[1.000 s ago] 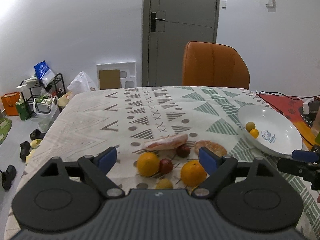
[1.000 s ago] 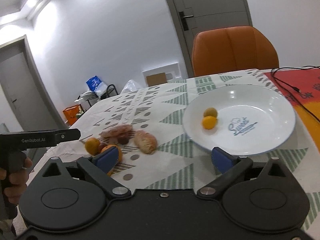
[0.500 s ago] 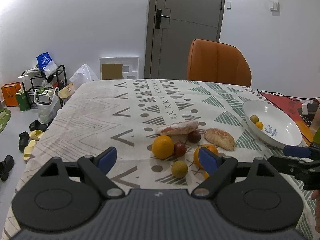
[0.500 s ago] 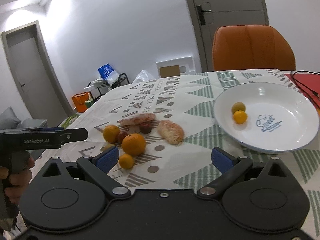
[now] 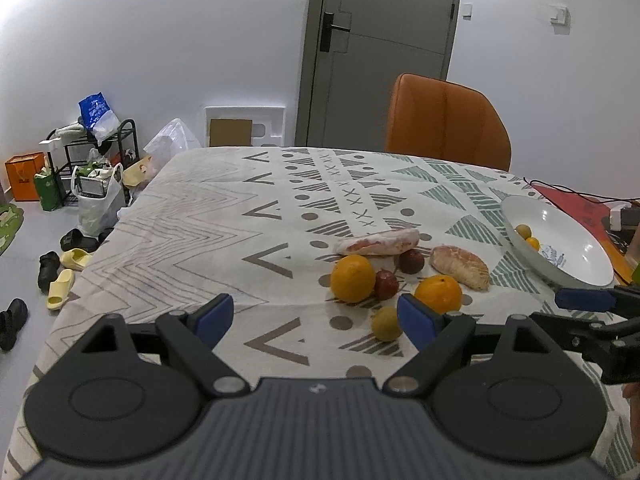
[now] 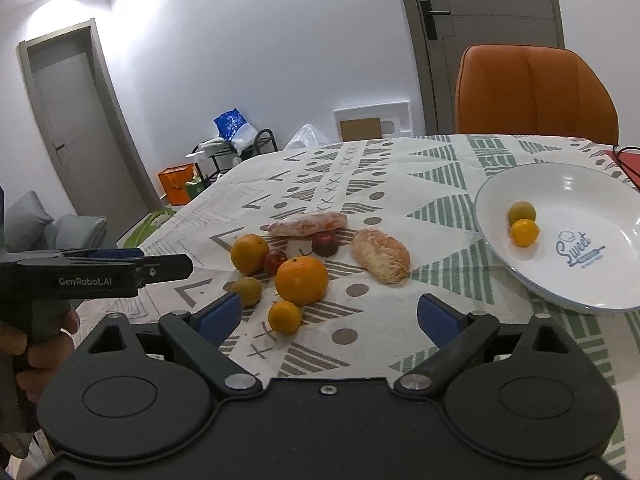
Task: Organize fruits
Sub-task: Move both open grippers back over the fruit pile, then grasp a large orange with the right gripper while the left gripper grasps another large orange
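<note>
The plate (image 6: 568, 200) sits on the table (image 5: 208, 216) toward its right side, with the chair (image 6: 532, 92) behind it beyond the table's far edge. Two small fruits (image 6: 523, 222) lie in the plate, touching, near its left wall. To the plate's left, just beside it, lies a bread roll (image 6: 381, 255). Further left of the plate is a cluster: a wrapped loaf (image 6: 307, 223) at the back, two oranges (image 6: 302, 275) and two plums (image 6: 325, 243) before it, and two small round fruits (image 6: 285, 317) nearest the front edge. Far left of the plate, off the table, a rack (image 5: 94, 160) stands against the wall.
</note>
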`<state>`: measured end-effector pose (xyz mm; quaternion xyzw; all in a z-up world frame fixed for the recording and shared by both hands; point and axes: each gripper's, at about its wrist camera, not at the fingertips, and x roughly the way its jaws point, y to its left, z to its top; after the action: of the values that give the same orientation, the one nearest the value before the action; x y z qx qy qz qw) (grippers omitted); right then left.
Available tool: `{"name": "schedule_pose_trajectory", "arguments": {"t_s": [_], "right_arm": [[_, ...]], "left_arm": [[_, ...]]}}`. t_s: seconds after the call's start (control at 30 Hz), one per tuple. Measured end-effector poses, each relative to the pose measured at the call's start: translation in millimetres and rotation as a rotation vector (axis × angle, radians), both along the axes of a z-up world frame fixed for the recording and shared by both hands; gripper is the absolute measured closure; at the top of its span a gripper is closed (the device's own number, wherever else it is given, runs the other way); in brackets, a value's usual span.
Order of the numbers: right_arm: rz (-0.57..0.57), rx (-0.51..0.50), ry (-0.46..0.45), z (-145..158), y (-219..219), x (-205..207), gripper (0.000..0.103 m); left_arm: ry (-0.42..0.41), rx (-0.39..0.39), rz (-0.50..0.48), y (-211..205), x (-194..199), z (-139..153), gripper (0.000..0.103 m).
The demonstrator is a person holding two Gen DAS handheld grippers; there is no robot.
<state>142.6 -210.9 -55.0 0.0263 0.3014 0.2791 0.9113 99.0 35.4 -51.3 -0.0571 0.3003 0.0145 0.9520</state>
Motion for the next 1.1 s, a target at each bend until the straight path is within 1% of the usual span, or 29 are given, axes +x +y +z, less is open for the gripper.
{"name": "schedule_pose_trajectory", "arguments": {"t_s": [0.17,0.33,0.5,0.63,0.8,0.87,0.9,0.93,0.97,1.1], "right_arm": [[0.008,-0.002,0.004,-0.6,6.9,6.1,0.014],[0.021,-0.009,0.022,-4.5,16.6,14.2,0.021],[0.037,-0.009,0.03,-8.3,29.7,22.5,0.023],[0.049,-0.008,0.045,-12.4,40.3,30.0,0.029],[0.06,-0.031,0.049,-17.0,51.1,38.1,0.032],[0.064,-0.03,0.059,-19.6,52.6,41.8,0.037],[0.065,-0.03,0.065,-21.1,52.7,43.4,0.046],[0.066,-0.031,0.074,-22.8,52.8,45.2,0.06],[0.063,-0.034,0.084,-24.2,52.9,47.1,0.063],[0.058,-0.025,0.086,-23.2,47.9,48.0,0.065]], "left_arm": [[0.005,-0.006,0.006,6.5,3.7,-3.2,0.015],[0.006,-0.007,0.008,11.6,6.4,-3.5,0.015],[0.011,-0.002,0.025,20.0,8.5,-3.4,0.015],[0.01,-0.005,0.035,26.9,9.4,-3.3,0.015],[0.011,-0.005,0.043,32.2,13.2,-3.1,0.016],[0.013,-0.006,0.044,33.1,15.5,-3.6,0.016],[0.015,-0.007,0.044,33.6,16.7,-4.1,0.016],[0.017,-0.008,0.043,34.0,17.4,-4.6,0.016],[0.019,-0.009,0.042,34.4,18.6,-5.0,0.016],[0.026,-0.012,0.038,33.3,23.5,-6.2,0.016]]}}
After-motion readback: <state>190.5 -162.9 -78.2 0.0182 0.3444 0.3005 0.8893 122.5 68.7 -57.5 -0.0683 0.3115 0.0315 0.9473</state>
